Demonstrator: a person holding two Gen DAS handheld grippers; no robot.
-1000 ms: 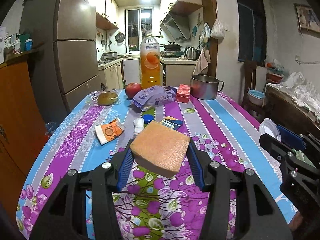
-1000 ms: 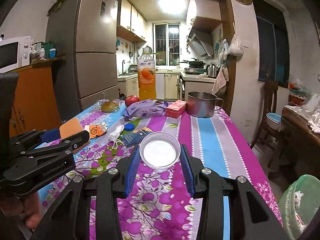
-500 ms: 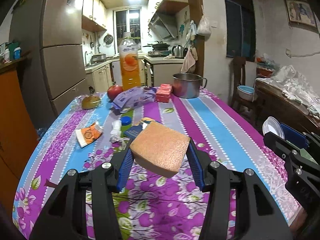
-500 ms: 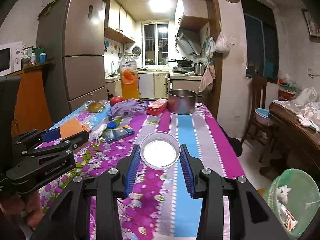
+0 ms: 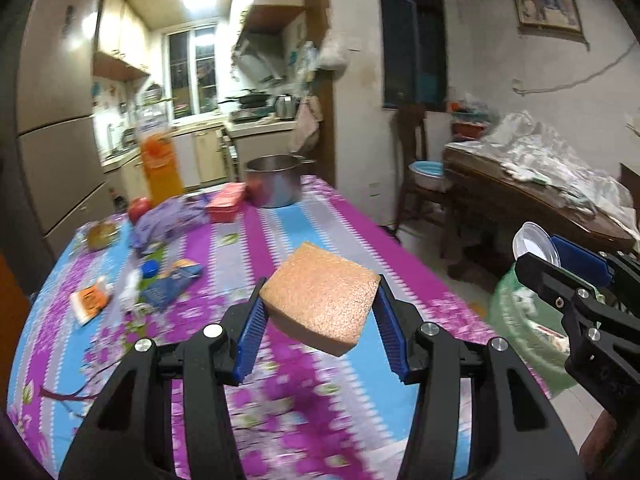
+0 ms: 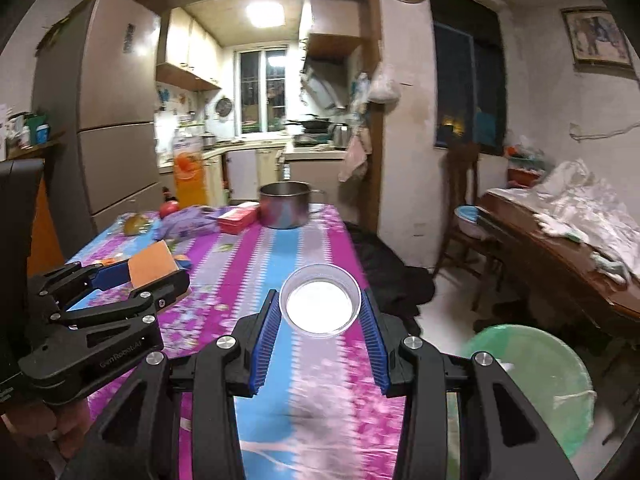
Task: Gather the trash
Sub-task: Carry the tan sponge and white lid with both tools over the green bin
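Note:
My left gripper (image 5: 320,300) is shut on a tan square sponge (image 5: 320,298), held above the right half of the flowered table (image 5: 280,412). Seen from the right wrist, the left gripper (image 6: 132,280) shows the same sponge (image 6: 152,266) between its blue pads. My right gripper (image 6: 320,304) is shut on a small clear plastic cup (image 6: 320,300) with a white bottom, over the table's right edge; the cup (image 5: 534,246) also shows at the right of the left wrist view. A green bin with a plastic liner (image 6: 540,380) stands on the floor to the right, with scraps in it (image 5: 528,328).
Wrappers (image 5: 94,300), a blue packet (image 5: 170,284) and a blue cap (image 5: 149,268) lie on the table's left half. Farther back stand a steel pot (image 6: 285,205), a red box (image 6: 238,219), a purple bag (image 5: 170,220), fruit (image 5: 138,208) and a juice bottle (image 5: 159,160). A wooden sideboard (image 6: 560,256) and chair (image 6: 464,208) stand right.
Both grippers have swung to the right across the table, each keeping its load. The table items have slid to the left in view and the green bin has come in at the right.

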